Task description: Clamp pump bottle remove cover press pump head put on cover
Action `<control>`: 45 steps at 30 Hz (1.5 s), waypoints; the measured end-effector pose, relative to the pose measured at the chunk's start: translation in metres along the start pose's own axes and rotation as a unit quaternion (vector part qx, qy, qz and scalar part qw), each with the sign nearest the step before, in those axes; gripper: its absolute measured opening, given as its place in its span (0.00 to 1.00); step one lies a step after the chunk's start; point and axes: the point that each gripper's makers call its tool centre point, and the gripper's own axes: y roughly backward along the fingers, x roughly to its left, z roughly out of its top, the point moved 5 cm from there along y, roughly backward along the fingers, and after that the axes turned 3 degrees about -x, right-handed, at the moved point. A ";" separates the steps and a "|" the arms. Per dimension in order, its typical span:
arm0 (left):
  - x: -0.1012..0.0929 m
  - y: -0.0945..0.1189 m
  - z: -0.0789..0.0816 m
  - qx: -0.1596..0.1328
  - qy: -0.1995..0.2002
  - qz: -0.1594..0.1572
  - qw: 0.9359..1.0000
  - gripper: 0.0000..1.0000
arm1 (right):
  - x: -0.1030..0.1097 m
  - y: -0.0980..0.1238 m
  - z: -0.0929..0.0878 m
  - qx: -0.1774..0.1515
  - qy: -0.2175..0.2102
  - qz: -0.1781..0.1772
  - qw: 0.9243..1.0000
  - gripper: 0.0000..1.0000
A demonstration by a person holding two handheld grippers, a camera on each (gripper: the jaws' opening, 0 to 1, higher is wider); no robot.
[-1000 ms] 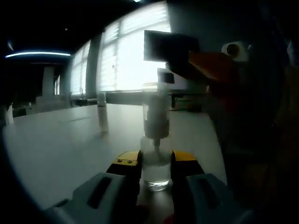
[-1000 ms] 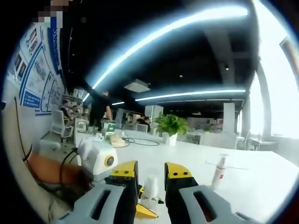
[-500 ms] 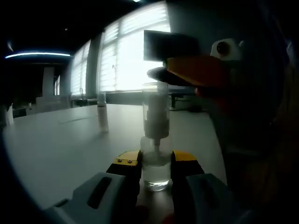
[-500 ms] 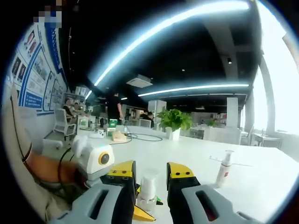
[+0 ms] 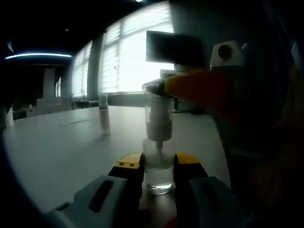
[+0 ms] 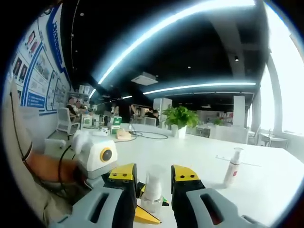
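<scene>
A clear pump bottle [image 5: 158,166] stands on the white table [image 5: 61,147], and my left gripper [image 5: 159,164] is shut on its lower body. A clear cover [image 5: 159,107] sits over the pump head. My right gripper [image 5: 154,88] reaches in from the right at the height of the cover's top. In the right gripper view, the cover [image 6: 153,185] stands between the yellow tips of my right gripper [image 6: 154,173], with a narrow gap on each side. My left gripper [image 6: 145,213] shows just below it.
A second small pump bottle [image 5: 103,118] [image 6: 232,166] stands apart on the table. A potted plant [image 6: 180,118] and desks with people lie far behind. A dark monitor [image 5: 173,47] hangs by bright windows. A person's forearm [image 6: 47,168] is at the left.
My right gripper has come down and leftward to the cover's top, so the cover now stands higher between its jaws. The left gripper and bottle have stayed still.
</scene>
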 end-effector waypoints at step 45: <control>0.000 0.000 -0.001 0.002 -0.010 0.001 1.000 0.16 | -0.001 -0.006 -0.014 0.011 -0.039 -0.009 0.999 0.12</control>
